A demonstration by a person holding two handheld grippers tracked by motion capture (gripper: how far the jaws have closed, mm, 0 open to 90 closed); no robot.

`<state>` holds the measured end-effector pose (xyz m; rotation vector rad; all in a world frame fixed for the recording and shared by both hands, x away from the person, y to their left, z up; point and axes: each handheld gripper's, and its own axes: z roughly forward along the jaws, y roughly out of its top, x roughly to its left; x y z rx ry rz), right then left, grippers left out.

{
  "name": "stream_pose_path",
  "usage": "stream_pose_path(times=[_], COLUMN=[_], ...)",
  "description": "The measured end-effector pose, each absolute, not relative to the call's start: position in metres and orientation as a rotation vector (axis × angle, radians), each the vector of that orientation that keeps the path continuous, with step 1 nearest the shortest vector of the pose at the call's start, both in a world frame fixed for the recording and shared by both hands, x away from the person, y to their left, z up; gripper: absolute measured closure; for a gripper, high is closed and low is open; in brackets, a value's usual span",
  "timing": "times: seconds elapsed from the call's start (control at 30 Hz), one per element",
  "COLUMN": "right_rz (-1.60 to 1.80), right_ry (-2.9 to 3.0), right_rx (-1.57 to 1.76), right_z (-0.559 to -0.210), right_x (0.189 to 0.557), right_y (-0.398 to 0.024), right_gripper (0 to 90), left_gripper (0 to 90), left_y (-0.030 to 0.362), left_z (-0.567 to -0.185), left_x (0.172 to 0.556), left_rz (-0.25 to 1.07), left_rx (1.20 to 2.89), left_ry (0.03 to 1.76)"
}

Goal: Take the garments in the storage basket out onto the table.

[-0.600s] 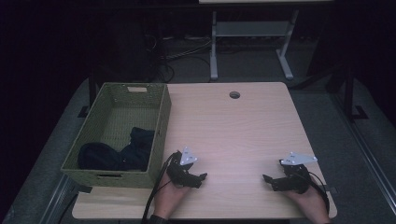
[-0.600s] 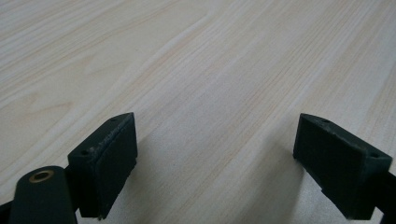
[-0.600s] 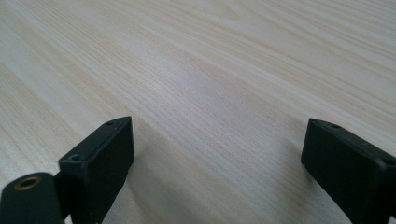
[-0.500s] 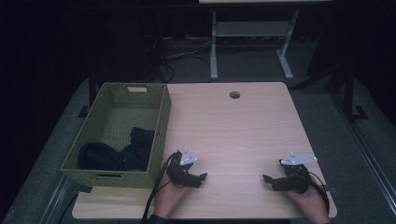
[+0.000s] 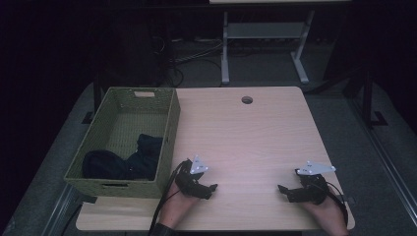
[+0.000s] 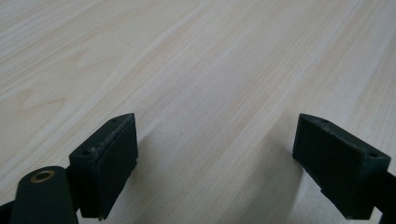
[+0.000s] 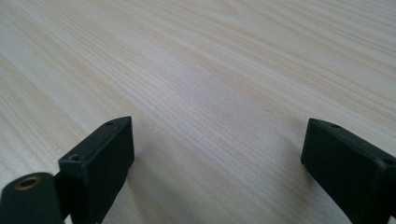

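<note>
Nothing has moved since the earlier frame: both my hands rest where they were, low on the near part of the table [image 5: 246,142]. My left gripper [image 5: 212,187] lies just beside the near right corner of the green woven basket [image 5: 167,142], apart from its wall, and its tips point to the right across the wood. Its jaws stand wide apart with nothing between them; in the left gripper view the two black pads [image 6: 112,158] frame bare pale wood grain. My right gripper [image 5: 281,189] lies well apart from the basket, near the table's near right corner, and its tips point left toward the other gripper. Its jaws are also wide apart and hold nothing, and in the right gripper view its pads [image 7: 105,161] show just above the bare wood. A grey three-cornered plate sits on top of each gripper, and a cable trails back from each toward me. The basket stands along the table's left edge, and dark clothes [image 5: 125,160] lie bunched in its near end. Beyond the basket, near the table's far edge, there is a small round hole [image 5: 247,100] in the tabletop.
</note>
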<state>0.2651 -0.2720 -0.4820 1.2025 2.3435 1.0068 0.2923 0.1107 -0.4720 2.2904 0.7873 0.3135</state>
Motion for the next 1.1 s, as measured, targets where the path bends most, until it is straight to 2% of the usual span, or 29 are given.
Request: stream_pose_path(times=[0.4, 0.53, 1.1], right_rz=[1.006, 1.008, 1.01], right_ry=[2.343, 2.343, 2.342], right_rx=[1.203, 1.206, 1.201], right_z=[-0.482, -0.482, -0.482], right_x=[0.265, 0.265, 0.265], right_y=[-0.272, -0.272, -0.272], right_gripper=[9.2, 9.2, 9.2], left_gripper=[13.7, 13.7, 13.9], left_y=[0.118, 0.12, 0.114], left_z=[-0.452, -0.446, -0.419], left_x=[0.295, 0.296, 0.296], left_rz=[0.291, 0.249, 0.245], left_rx=[2.336, 2.324, 2.38], left_ry=[0.774, 0.768, 0.708])
